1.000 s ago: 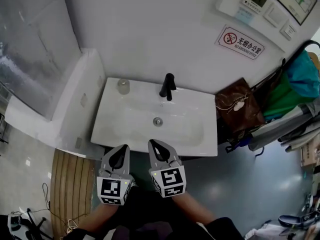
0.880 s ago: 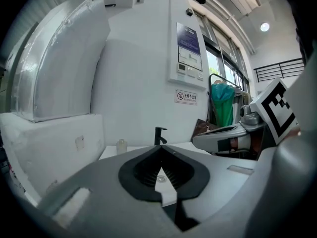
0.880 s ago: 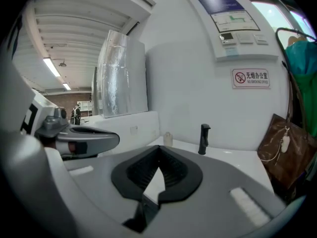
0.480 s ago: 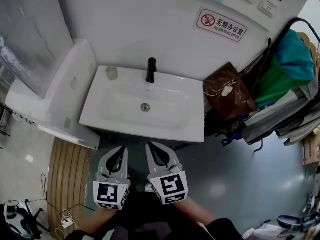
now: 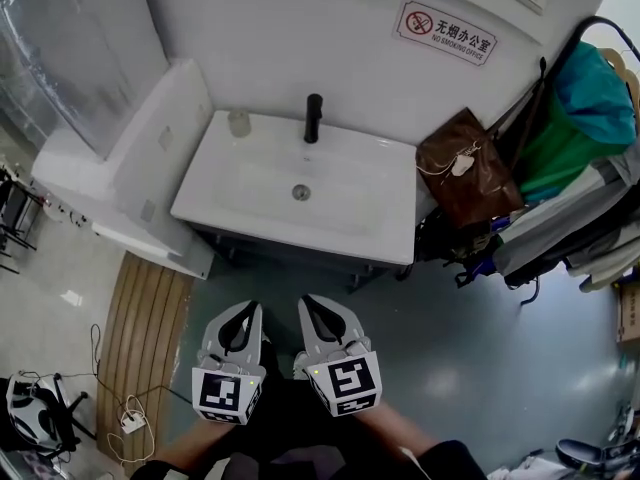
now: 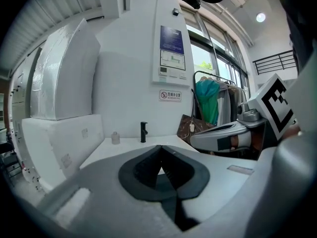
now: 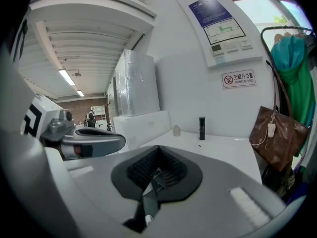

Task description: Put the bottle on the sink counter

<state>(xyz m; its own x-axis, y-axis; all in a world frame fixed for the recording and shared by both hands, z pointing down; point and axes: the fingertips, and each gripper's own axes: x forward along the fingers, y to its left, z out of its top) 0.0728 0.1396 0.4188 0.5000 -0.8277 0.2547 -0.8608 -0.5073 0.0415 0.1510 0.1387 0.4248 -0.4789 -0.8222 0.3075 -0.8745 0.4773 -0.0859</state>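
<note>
A small pale bottle stands on the back left corner of the white sink counter, left of the black tap. Both grippers hang over the dark floor, well short of the sink's front edge. My left gripper is shut with nothing in it, and so is my right gripper beside it. In the left gripper view the bottle shows far beyond the closed jaws. The right gripper view has the bottle and tap far past its closed jaws.
A white boxed unit adjoins the sink's left side. A brown bag hangs at its right, next to a rack with a green garment. A wooden slatted mat and cables lie on the floor at left.
Both grippers have drawn back from the sink's front edge, and a strip of floor now lies between them and it. They stay shut and side by side.
</note>
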